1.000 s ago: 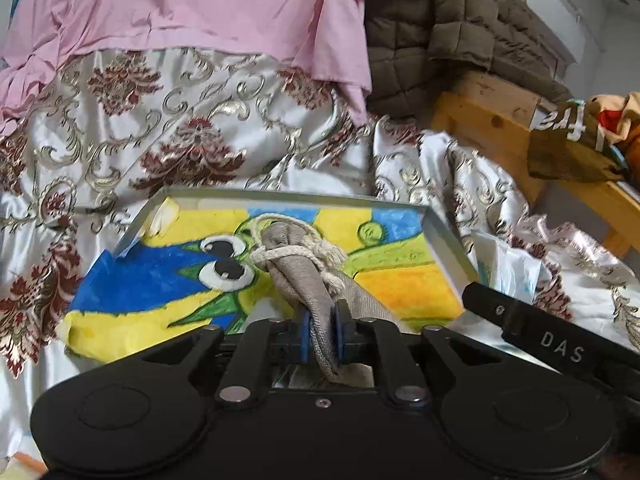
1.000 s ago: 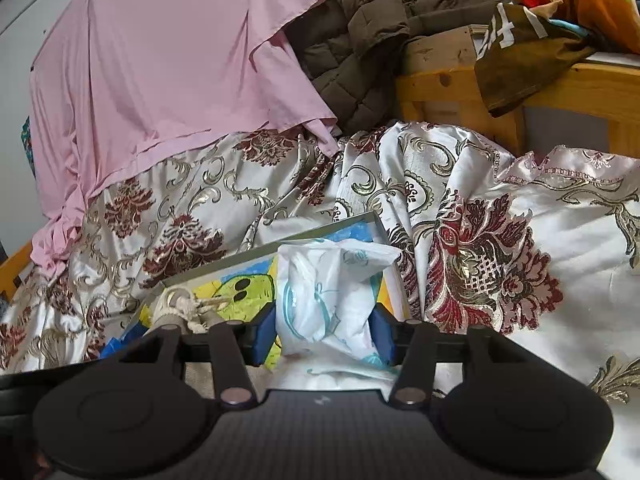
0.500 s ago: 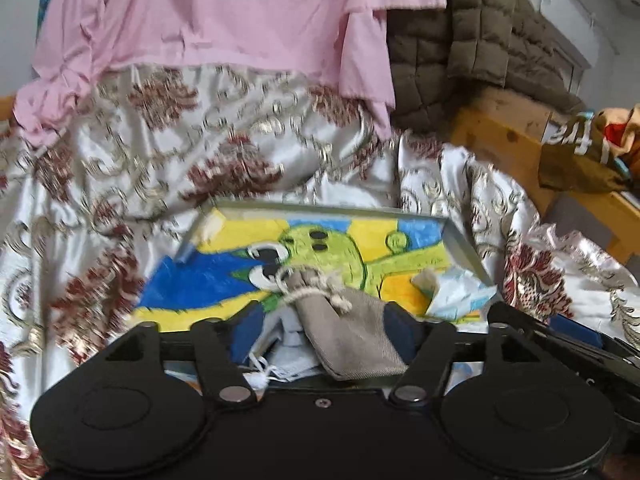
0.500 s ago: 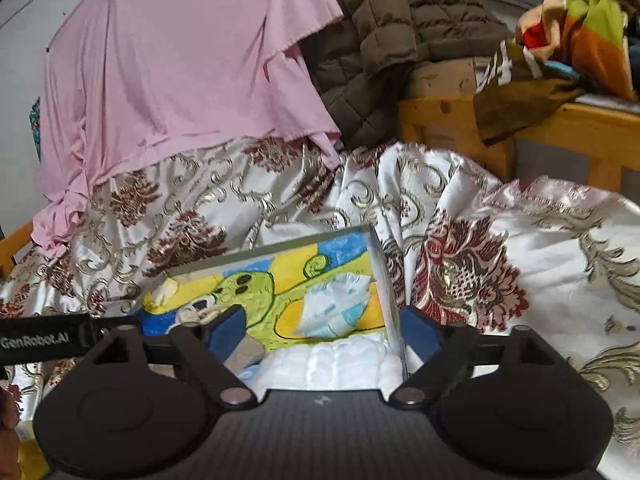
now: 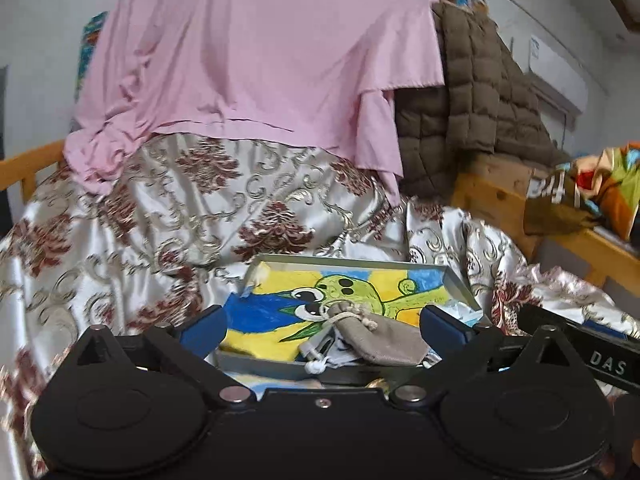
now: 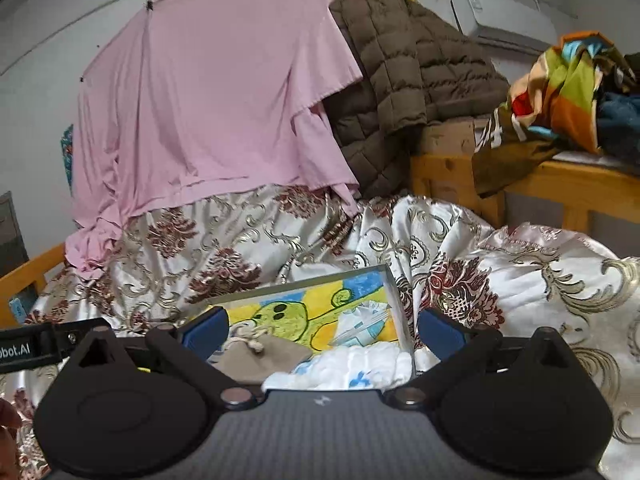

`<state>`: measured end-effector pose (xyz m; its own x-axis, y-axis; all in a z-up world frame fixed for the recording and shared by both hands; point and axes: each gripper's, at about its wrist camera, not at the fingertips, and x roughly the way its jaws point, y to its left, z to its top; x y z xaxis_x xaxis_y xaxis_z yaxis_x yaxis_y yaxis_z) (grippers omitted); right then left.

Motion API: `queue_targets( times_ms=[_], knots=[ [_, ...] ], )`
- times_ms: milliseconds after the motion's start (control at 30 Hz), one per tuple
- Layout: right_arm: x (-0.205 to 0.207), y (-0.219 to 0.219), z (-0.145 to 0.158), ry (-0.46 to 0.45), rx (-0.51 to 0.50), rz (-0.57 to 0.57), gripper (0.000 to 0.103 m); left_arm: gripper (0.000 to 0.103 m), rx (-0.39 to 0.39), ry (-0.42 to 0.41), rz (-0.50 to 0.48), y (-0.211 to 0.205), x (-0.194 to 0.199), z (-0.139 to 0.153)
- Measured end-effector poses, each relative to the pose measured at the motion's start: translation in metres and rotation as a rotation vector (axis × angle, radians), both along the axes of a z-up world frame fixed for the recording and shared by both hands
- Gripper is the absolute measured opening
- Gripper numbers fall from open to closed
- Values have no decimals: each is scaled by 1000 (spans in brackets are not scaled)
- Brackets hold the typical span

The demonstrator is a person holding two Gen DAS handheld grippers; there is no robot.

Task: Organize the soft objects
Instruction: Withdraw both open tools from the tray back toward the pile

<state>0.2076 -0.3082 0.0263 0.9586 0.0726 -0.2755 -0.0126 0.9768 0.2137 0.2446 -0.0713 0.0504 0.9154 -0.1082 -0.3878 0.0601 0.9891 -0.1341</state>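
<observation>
A grey drawstring pouch [image 5: 380,340] lies in the tray [image 5: 456,280] ahead of the left tool [image 5: 324,324], tied neck pointing away. Both tools' jaws are opening, nothing between; right tool [image 6: 322,326].

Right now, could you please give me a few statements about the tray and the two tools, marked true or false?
1. The grey drawstring pouch lies in the tray. True.
2. The left tool is clamped on the pouch. False: its jaws are opening, wide apart, touching nothing.
3. The white-and-blue plastic packet lies in the tray near its right wall. True.
4. The right tool grips the packet. False: its jaws are opening and hold nothing.
5. A pink cloth hangs behind the patterned bedspread. True.
6. The tray's bottom is plain white. False: it shows a colourful cartoon drawing.
</observation>
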Motion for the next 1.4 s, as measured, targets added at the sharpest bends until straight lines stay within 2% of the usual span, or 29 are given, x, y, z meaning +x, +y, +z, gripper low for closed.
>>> queue_targets(
  times_ms=[167, 267, 600, 900, 1233, 1400],
  knots=[
    [-44, 17, 3, -57, 1, 43, 103, 102, -67, -17, 12, 25, -35, -6],
    [-68, 32, 4, -73, -32, 54, 103, 102, -79, -18, 31, 38, -56, -13],
    [-123, 61, -2, -70, -72, 49, 103, 102, -123, -15, 67, 68, -109, -25],
    [-139, 77, -12, -21, -103, -4, 103, 102, -95, -11, 74, 77, -135, -35],
    [-138, 89, -29, 18, -164, -51, 103, 102, -48, -26, 89, 80, -138, -46],
    [-133, 93, -38, 42, -191, -33, 103, 102, -26, -10, 116, 82, -133, -53]
  ],
)
